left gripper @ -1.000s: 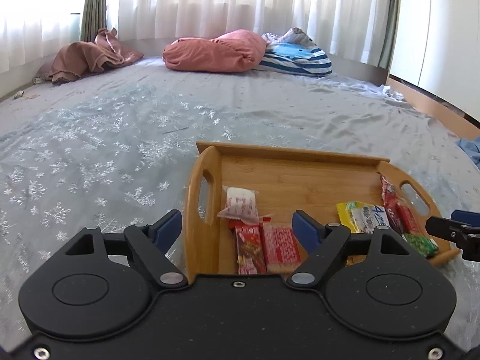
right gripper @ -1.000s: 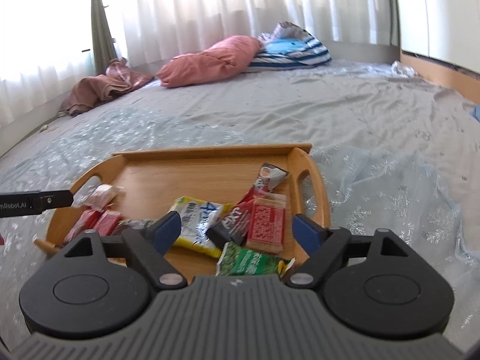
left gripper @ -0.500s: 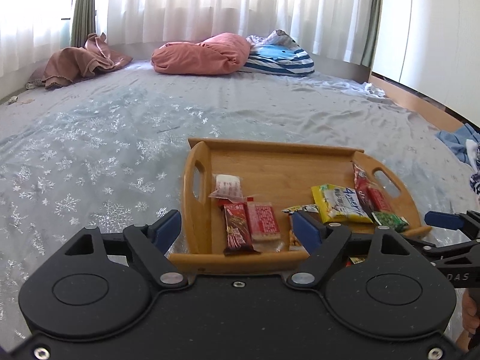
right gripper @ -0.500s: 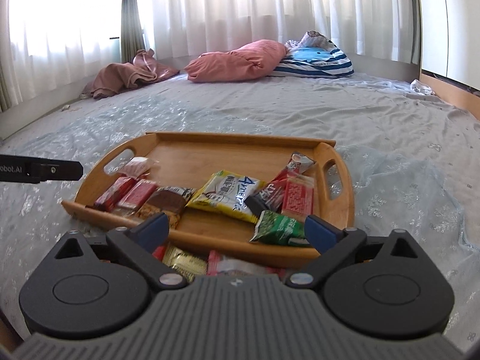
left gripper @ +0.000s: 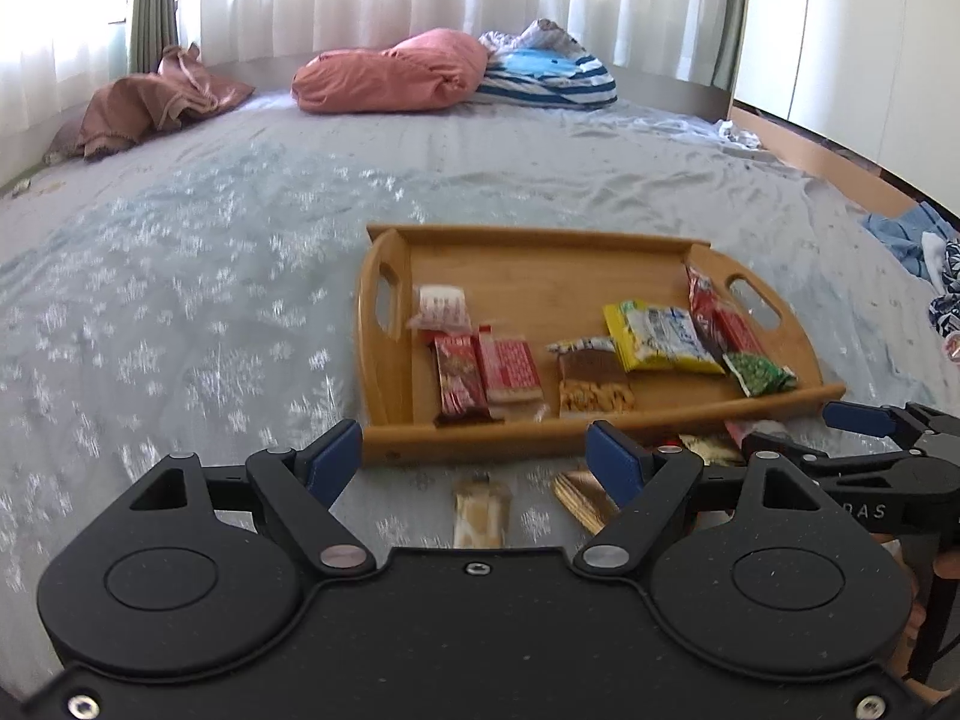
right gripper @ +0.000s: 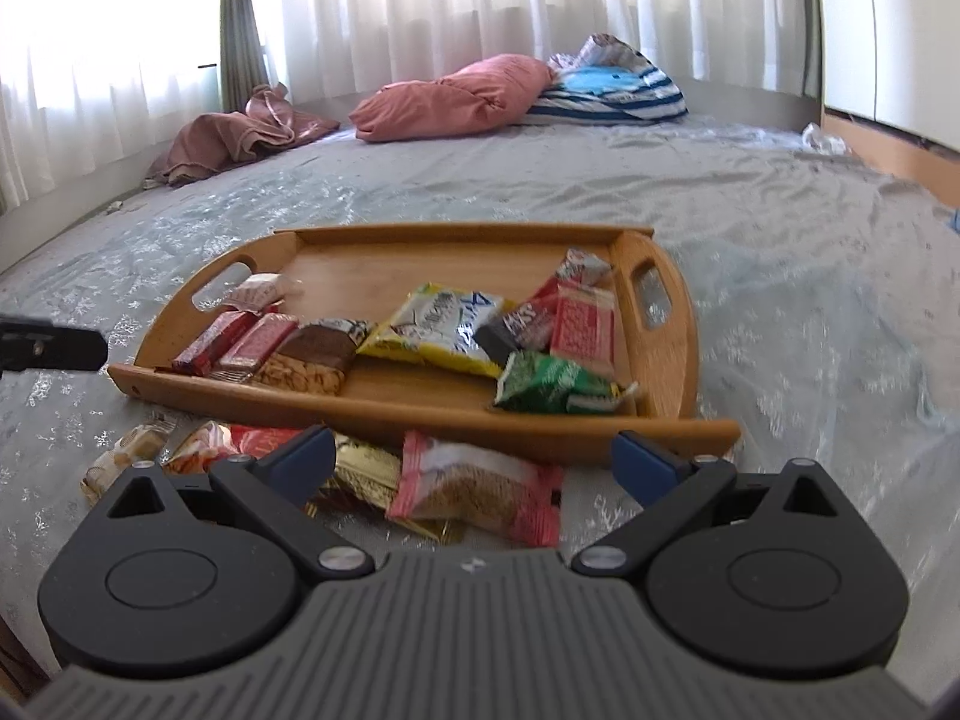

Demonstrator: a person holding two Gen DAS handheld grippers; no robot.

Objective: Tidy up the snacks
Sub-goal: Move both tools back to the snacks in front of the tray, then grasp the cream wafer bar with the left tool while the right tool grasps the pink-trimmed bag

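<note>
A wooden tray point(left gripper: 540, 267) point(right gripper: 372, 258) sits on the bed and holds several snack packets, among them a yellow bag point(left gripper: 660, 339) point(right gripper: 438, 324) and a green packet point(right gripper: 555, 384). More packets lie loose on the sheet in front of the tray: a pink packet point(right gripper: 480, 489), a gold one point(right gripper: 366, 471) and a beige one point(left gripper: 480, 510). My left gripper point(left gripper: 477, 459) is open and empty, just short of the tray's near edge. My right gripper point(right gripper: 471, 459) is open and empty above the loose packets.
The bed is covered by a grey snowflake sheet point(left gripper: 180, 300). A pink pillow point(left gripper: 390, 72), a striped bundle point(left gripper: 552, 75) and a brown cloth point(left gripper: 156, 105) lie at the far end. Clothes point(left gripper: 924, 240) lie at the right edge. Curtains hang behind.
Both grippers have drawn back from over the tray toward the near side. The loose packets in front of the tray have come into view. Both stay open.
</note>
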